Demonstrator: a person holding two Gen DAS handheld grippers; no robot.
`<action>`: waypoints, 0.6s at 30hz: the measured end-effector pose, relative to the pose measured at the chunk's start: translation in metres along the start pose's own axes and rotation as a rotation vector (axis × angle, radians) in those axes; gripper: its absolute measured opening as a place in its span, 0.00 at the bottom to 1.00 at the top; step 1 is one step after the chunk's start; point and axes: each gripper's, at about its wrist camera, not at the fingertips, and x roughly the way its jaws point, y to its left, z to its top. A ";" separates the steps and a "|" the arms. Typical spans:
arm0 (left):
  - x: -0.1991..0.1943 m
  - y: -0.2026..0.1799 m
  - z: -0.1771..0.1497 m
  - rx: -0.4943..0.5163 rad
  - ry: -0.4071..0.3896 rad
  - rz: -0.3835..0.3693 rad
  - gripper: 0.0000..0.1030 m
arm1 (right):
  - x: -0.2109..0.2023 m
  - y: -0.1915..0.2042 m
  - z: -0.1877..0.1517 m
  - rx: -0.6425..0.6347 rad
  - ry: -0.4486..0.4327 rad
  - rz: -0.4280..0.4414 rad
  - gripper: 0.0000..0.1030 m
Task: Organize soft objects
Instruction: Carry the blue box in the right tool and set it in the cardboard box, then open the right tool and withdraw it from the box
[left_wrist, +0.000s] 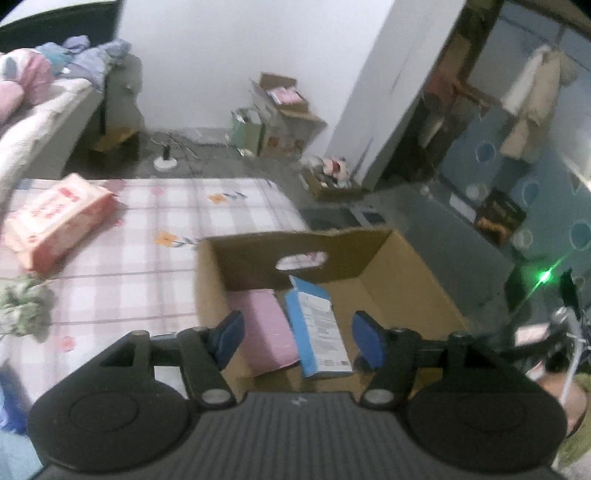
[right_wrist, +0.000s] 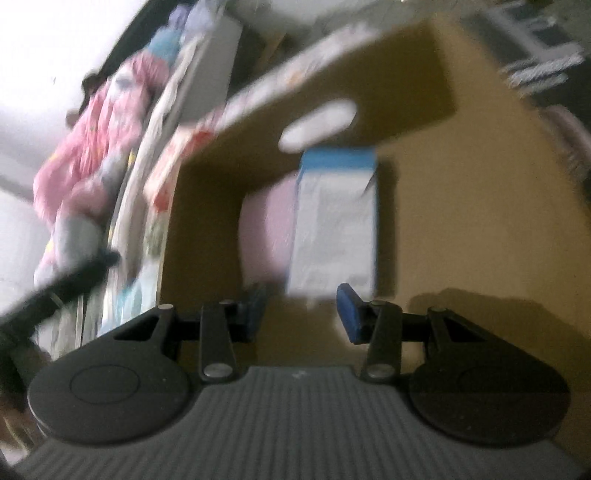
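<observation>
An open cardboard box (left_wrist: 406, 280) stands on the plaid bed cover (left_wrist: 166, 206). Inside it lie a soft pink pack (left_wrist: 266, 332) and a blue-and-white pack (left_wrist: 317, 328), side by side. My left gripper (left_wrist: 297, 338) hovers over the box's near edge, open, with nothing between its blue pads. In the blurred right wrist view the same box (right_wrist: 461, 206), blue-and-white pack (right_wrist: 334, 221) and pink pack (right_wrist: 266, 229) show. My right gripper (right_wrist: 301, 314) stands open just short of the blue-and-white pack, not touching it. A pink tissue pack (left_wrist: 55, 218) and a crumpled greenish cloth (left_wrist: 22, 306) lie on the cover at left.
A second bed with piled clothes (left_wrist: 37, 74) is at the far left. Cardboard boxes (left_wrist: 284, 107) and cables sit on the floor by the white wall. A wardrobe (left_wrist: 388, 92) and a low grey cabinet (left_wrist: 443, 229) stand to the right of the bed.
</observation>
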 end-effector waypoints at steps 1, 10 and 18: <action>-0.008 0.004 -0.002 -0.007 -0.007 0.005 0.65 | 0.008 0.003 -0.002 -0.008 0.026 -0.015 0.41; -0.070 0.040 -0.043 -0.040 -0.059 0.082 0.68 | 0.045 0.008 0.007 -0.058 0.033 -0.217 0.41; -0.100 0.073 -0.087 -0.103 -0.065 0.139 0.68 | 0.042 0.005 0.002 -0.049 -0.001 -0.251 0.41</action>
